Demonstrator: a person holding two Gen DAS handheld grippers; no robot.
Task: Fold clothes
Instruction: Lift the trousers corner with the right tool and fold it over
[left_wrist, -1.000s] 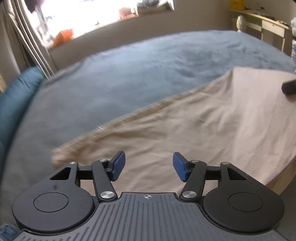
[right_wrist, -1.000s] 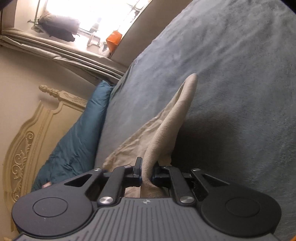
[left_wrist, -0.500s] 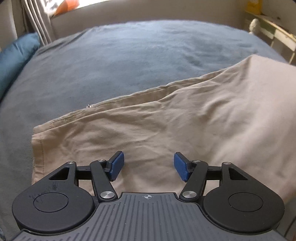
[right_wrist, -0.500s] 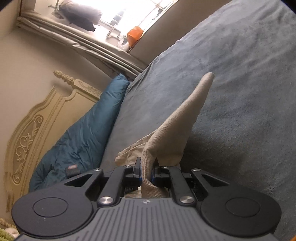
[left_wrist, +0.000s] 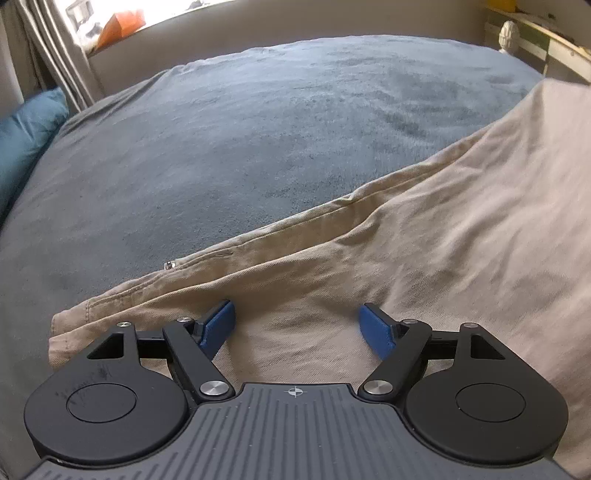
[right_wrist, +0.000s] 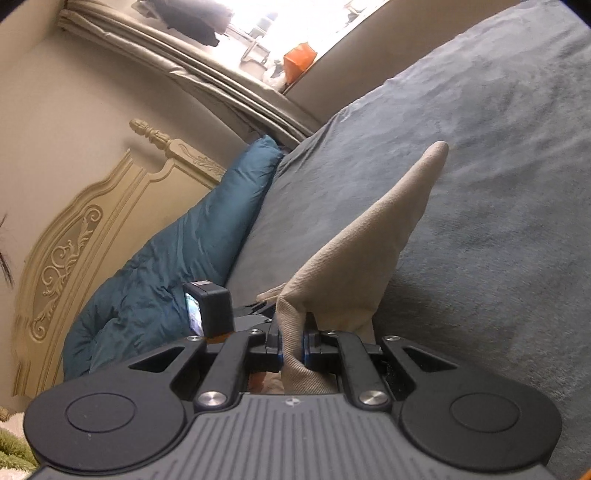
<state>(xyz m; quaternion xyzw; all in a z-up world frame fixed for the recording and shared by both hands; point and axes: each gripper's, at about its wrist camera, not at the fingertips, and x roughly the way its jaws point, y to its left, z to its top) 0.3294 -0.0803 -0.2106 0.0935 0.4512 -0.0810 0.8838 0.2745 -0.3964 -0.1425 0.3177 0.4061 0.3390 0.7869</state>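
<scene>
Beige trousers (left_wrist: 424, 254) lie across the near side of a grey-blue bed cover (left_wrist: 258, 129), their waistband and a metal button (left_wrist: 169, 264) at the lower left. Just above the waist end hovers my left gripper (left_wrist: 297, 325); its jaws are opening and the blue pads (left_wrist: 218, 323) press on nothing. In the right wrist view my right gripper (right_wrist: 291, 349) is shut on a bunched fold of the trousers (right_wrist: 369, 243), which rises as a lifted peak above the cover. The left gripper's camera block (right_wrist: 210, 308) shows just left of that fold.
A teal pillow (right_wrist: 177, 266) leans against a carved cream headboard (right_wrist: 85, 251) at the left. Curtains (left_wrist: 55, 55) and a bright window sill with an orange object (left_wrist: 123, 22) run along the far side. A cream desk (left_wrist: 546, 40) stands at the far right.
The left gripper moved toward the waistband end of the trousers, sank closer to the cloth, and its jaws spread wider. The right gripper rose and rolled, lifting the held fold.
</scene>
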